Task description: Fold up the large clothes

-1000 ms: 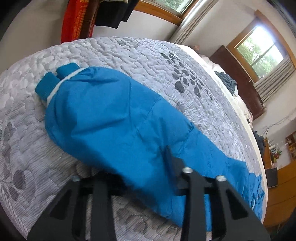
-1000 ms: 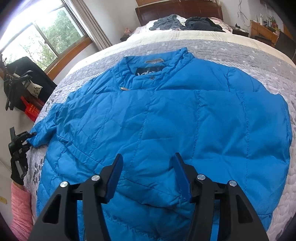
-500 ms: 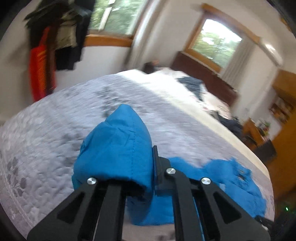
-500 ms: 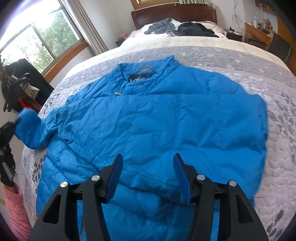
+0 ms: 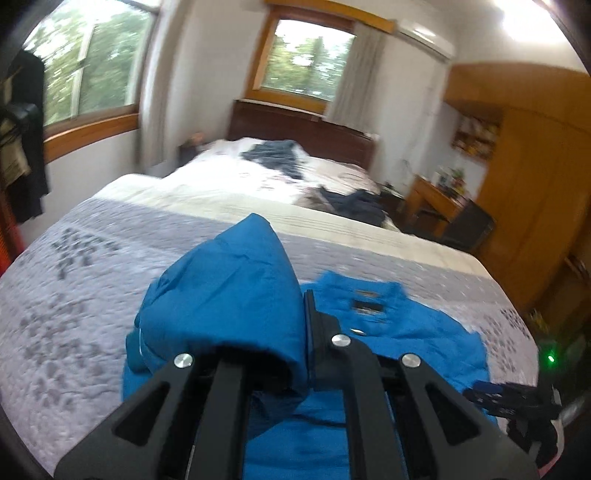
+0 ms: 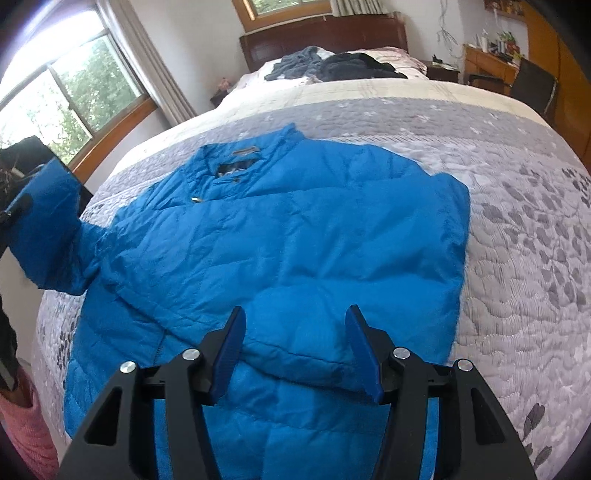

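Observation:
A blue puffer jacket [image 6: 295, 236] lies front-up on the grey quilted bed [image 6: 524, 229], collar toward the headboard, one sleeve folded across its lower body. My left gripper [image 5: 291, 325] is shut on the other sleeve [image 5: 229, 295], which bunches over its fingers above the bed. In the right wrist view that lifted sleeve [image 6: 44, 225] hangs at the far left. My right gripper [image 6: 295, 347] is open, hovering just above the folded sleeve near the jacket's hem, nothing between its blue pads [image 6: 229, 350]. The jacket's body [image 5: 402, 332] spreads to the right in the left wrist view.
Dark clothes [image 6: 332, 66] lie heaped near the wooden headboard [image 6: 325, 33]. A desk [image 6: 487, 62] and chair [image 6: 532, 88] stand at the right of the bed, windows at the left wall. A pink sleeve [image 6: 26, 432] shows at the bed's left edge.
My left gripper closed on the sleeve and lifted it off the bed, swinging toward the jacket's body. The right gripper stayed open and drew back slightly.

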Motion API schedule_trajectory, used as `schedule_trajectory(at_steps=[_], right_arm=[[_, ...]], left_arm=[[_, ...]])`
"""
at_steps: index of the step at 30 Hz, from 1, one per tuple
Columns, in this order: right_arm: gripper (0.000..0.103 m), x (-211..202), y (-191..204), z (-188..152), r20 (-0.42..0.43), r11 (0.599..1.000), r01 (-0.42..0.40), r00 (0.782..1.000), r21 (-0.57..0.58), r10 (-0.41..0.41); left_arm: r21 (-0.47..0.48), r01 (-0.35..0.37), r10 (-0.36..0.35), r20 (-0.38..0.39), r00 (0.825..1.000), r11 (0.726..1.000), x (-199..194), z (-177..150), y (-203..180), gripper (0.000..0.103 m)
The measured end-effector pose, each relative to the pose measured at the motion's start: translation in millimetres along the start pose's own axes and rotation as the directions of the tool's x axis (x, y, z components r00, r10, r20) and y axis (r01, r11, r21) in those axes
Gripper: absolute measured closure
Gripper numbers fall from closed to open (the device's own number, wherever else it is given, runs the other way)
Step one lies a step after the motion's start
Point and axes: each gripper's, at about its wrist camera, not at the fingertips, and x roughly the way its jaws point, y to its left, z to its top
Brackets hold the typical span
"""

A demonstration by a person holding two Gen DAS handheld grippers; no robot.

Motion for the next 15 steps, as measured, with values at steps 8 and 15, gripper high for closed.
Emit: schedule_trajectory(at_steps=[8, 15], right_arm=[[0.046, -3, -18, 0, 0.012, 0.999, 0.0, 1.0, 0.033, -0.001], [0.046, 2, -25, 0, -0.001, 0.999, -0.012, 1.0, 0.046, 0.012]], left_arm=[[0.089, 0.091, -0.081, -0.117, 0.99, 0.992, 67, -39, -84, 0.098], [0.109, 0.075, -0.045, -0.252, 0.967, 0.991, 125, -87, -96, 0.096]])
